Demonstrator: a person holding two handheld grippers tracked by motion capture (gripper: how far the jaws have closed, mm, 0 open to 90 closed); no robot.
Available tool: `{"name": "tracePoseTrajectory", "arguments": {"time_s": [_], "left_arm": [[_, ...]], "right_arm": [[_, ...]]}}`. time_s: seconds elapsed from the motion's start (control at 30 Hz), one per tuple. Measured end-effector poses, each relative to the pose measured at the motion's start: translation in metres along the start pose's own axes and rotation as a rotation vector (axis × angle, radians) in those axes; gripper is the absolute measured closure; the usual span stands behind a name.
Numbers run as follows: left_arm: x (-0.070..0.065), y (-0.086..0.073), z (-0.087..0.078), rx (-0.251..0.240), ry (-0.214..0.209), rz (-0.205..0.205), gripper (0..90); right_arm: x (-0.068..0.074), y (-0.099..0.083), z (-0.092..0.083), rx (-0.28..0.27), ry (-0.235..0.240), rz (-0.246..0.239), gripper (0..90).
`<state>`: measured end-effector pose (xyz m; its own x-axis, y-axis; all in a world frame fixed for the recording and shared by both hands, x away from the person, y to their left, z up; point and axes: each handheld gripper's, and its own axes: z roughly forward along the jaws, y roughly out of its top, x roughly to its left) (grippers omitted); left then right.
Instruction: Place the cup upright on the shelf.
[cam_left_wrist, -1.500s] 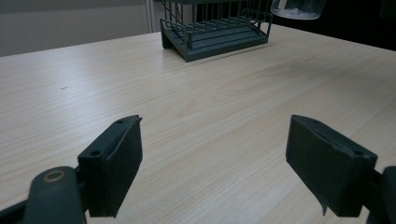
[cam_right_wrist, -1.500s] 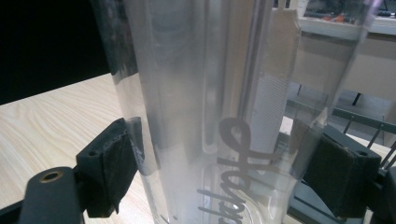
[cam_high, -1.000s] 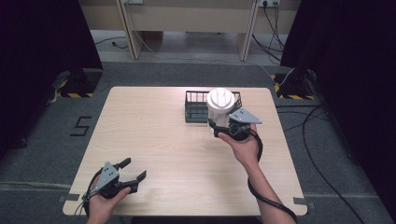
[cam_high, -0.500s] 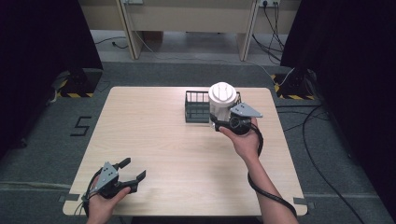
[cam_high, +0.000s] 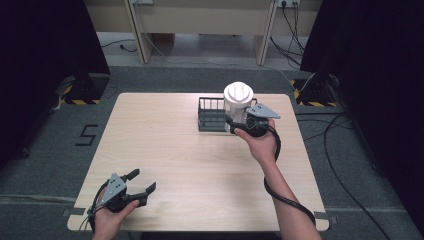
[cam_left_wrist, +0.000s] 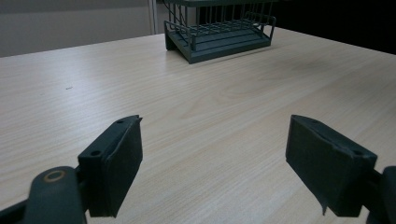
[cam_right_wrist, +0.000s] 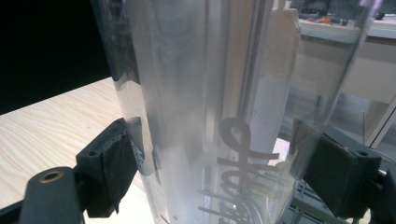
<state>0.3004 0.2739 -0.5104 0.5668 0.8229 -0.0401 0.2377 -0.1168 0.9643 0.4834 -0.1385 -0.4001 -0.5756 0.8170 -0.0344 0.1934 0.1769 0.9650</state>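
A clear plastic container (cam_high: 238, 102) with a white ribbed top stands upright at the right end of a dark wire rack (cam_high: 212, 118). My right gripper (cam_high: 236, 122) is shut on its lower wall. In the right gripper view the container (cam_right_wrist: 196, 93) sits between both pads (cam_right_wrist: 122, 158), dark lettering shows on its wall, and rack wires (cam_right_wrist: 299, 205) show below it. I cannot tell whether it touches the rack. My left gripper (cam_high: 142, 181) rests open near the table's front left corner with nothing between its fingers. The left gripper (cam_left_wrist: 215, 158) faces the rack (cam_left_wrist: 219, 32) far across the table.
The light wood table (cam_high: 175, 150) has bare room between the two grippers. A cable (cam_high: 280, 195) trails from the right gripper along the person's forearm. Dark curtains and floor cables lie beyond the table's edges.
My right gripper has carried the container slightly up and away from the person, over the rack's right end. The left gripper has stayed where it was.
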Motion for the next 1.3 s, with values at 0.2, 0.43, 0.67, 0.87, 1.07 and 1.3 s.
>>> {"name": "tracePoseTrajectory", "arguments": {"time_s": [0.2,0.43,0.67,0.87,1.07,1.3], "left_arm": [[0.0,0.0,0.0,0.0,-0.001,-0.002,18.3],[0.0,0.0,0.0,-0.001,0.001,-0.003,18.4],[0.001,0.0,0.0,-0.003,0.002,-0.004,18.4],[0.0,0.0,0.0,-0.002,0.001,-0.006,18.4],[0.001,0.0,0.0,-0.003,0.003,-0.006,18.4],[0.001,0.0,0.0,-0.004,0.003,-0.008,18.5]], "right_arm": [[-0.002,0.007,0.006,-0.007,-0.004,0.004,18.4],[-0.005,0.013,0.012,-0.011,-0.013,0.008,18.4],[-0.01,0.018,0.02,-0.008,-0.025,0.013,18.4],[-0.011,0.02,0.028,-0.003,-0.029,0.017,18.4],[-0.013,0.025,0.036,-0.005,-0.035,0.024,18.4],[-0.017,0.031,0.046,-0.005,-0.053,0.032,18.4]]}}
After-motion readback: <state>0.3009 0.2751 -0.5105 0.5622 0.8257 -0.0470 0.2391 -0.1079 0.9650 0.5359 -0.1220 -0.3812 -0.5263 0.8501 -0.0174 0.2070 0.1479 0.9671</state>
